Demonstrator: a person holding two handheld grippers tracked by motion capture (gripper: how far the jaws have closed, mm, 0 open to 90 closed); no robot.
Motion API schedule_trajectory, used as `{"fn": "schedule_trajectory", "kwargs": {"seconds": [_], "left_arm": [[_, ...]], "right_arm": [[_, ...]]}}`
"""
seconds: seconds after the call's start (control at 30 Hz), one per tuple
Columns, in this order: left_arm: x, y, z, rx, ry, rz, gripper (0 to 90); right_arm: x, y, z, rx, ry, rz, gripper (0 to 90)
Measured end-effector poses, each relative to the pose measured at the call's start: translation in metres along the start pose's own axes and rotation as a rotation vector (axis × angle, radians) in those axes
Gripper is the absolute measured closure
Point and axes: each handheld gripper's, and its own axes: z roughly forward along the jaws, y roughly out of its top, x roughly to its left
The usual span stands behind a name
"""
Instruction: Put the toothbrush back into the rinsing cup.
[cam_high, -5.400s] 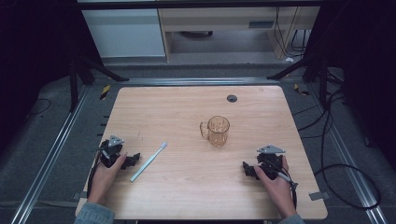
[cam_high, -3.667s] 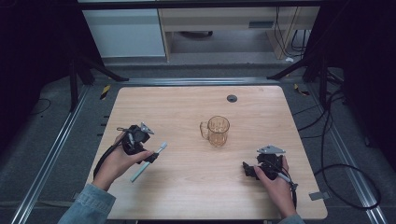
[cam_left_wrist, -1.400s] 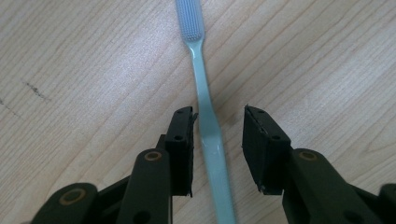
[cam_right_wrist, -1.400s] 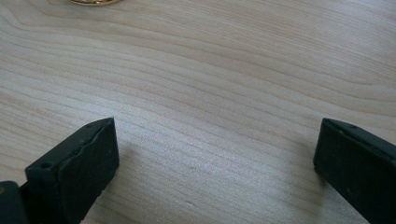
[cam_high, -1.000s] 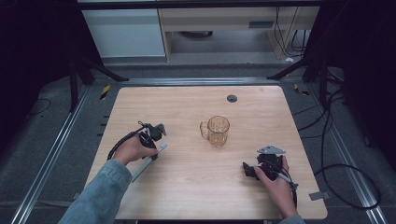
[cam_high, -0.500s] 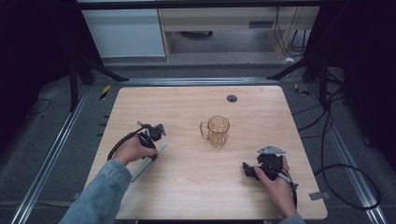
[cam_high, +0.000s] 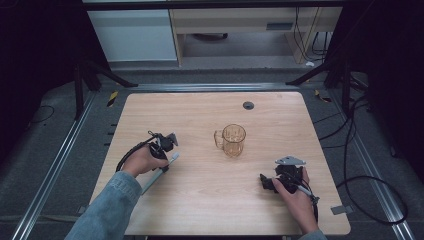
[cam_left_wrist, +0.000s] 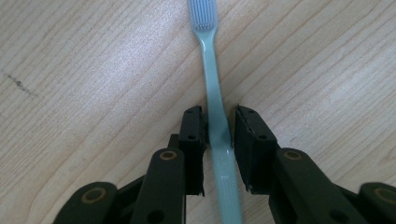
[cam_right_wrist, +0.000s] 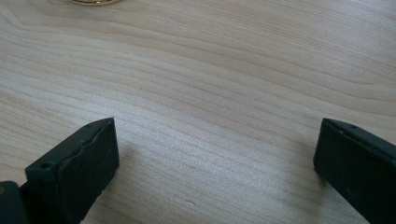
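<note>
A pale wooden worktop (cam_high: 200, 115) stands on a dark floor (cam_high: 60, 150). A small dark round disc (cam_high: 248, 105) sits near its far edge. Behind it stand white cabinets (cam_high: 132, 32) and hanging cables (cam_high: 320, 35).

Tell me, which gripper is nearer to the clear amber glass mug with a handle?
The right gripper, slightly, though it is close. It rests on the table toward the person from the clear amber glass mug and to its right. The left gripper is to the mug's left, at the pale green toothbrush.
</note>
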Motion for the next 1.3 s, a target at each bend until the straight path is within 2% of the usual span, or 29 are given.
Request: {"fn": "schedule_trajectory", "kwargs": {"seconds": [0.3, 0.43, 0.5, 0.73, 1.03, 1.07, 1.13, 1.3], "left_arm": [[0.000, -0.001, 0.000, -0.004, 0.012, 0.011, 76.5], [0.000, -0.002, 0.000, -0.001, 0.011, 0.041, 78.0], [-0.001, -0.002, -0.001, -0.008, 0.018, 0.043, 78.4], [-0.002, -0.003, -0.012, -0.059, 0.037, 0.040, 78.7], [-0.009, -0.003, -0.038, -0.171, 0.059, 0.042, 78.8], [-0.011, -0.003, -0.045, -0.195, 0.065, 0.045, 78.8], [-0.012, -0.003, -0.049, -0.208, 0.068, 0.045, 78.9], [-0.021, 0.002, -0.063, -0.253, 0.093, 0.077, 78.9]], "right_arm": [[0.000, 0.000, 0.000, 0.000, 0.003, -0.001, 0.5], [0.000, 0.000, 0.000, 0.000, 0.003, -0.001, 0.5], [0.000, 0.000, 0.000, 0.000, 0.003, -0.001, 0.5], [0.000, 0.000, 0.000, 0.000, 0.003, -0.001, 0.5], [0.000, 0.000, 0.000, 0.000, 0.004, 0.000, 0.5], [0.000, 0.000, 0.000, -0.001, 0.003, -0.003, 0.5], [0.000, 0.000, 0.000, 0.000, 0.004, 0.000, 0.5], [0.000, 0.000, 0.000, 0.000, 0.004, -0.001, 0.5]]}}
